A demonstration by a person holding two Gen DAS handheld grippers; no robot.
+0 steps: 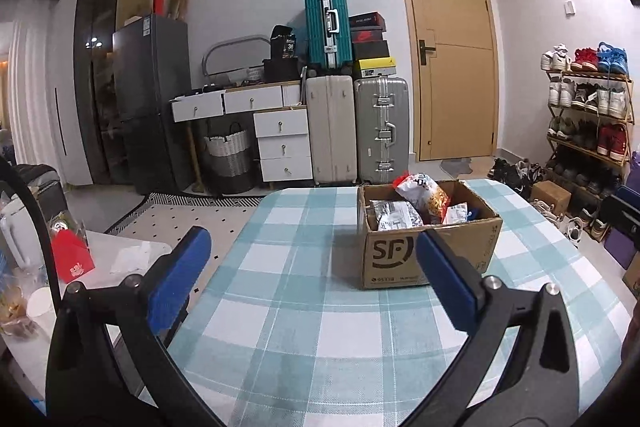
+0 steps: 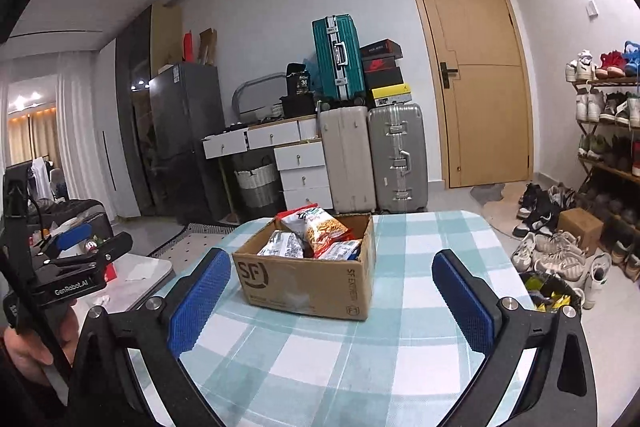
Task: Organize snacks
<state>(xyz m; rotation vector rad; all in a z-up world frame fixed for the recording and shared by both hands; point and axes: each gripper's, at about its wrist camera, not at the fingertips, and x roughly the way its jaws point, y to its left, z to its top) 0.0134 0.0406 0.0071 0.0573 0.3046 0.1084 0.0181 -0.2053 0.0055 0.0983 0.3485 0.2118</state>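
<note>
Nearest in each wrist view, both tongs hang released over the desk (image 1: 280,327), blue pads spread wide with nothing between them: the left tongs (image 1: 312,267) sit over the left part of the checked teal-and-white cloth, and the right tongs (image 2: 332,295) sit a little to their right. In the right wrist view the left tongs (image 2: 86,239) also show at the far left edge, held in a hand (image 2: 24,347). Just beyond the pads, near the middle of the desk, stands an open cardboard box (image 1: 400,259) printed "SF". Inside it lie the snacks: a red-and-orange snack bag (image 2: 324,231) leaning upright above the rim, and grey-and-white packets (image 2: 282,245) lying beside it on the left. Farther off on the floor stand a beige suitcase (image 1: 330,131) and a silver suitcase (image 1: 382,129), side by side, with a teal suitcase (image 1: 328,23) upright on top. To the far right stands a shoe rack (image 1: 588,107), beside a closed wooden door (image 1: 448,47).
</note>
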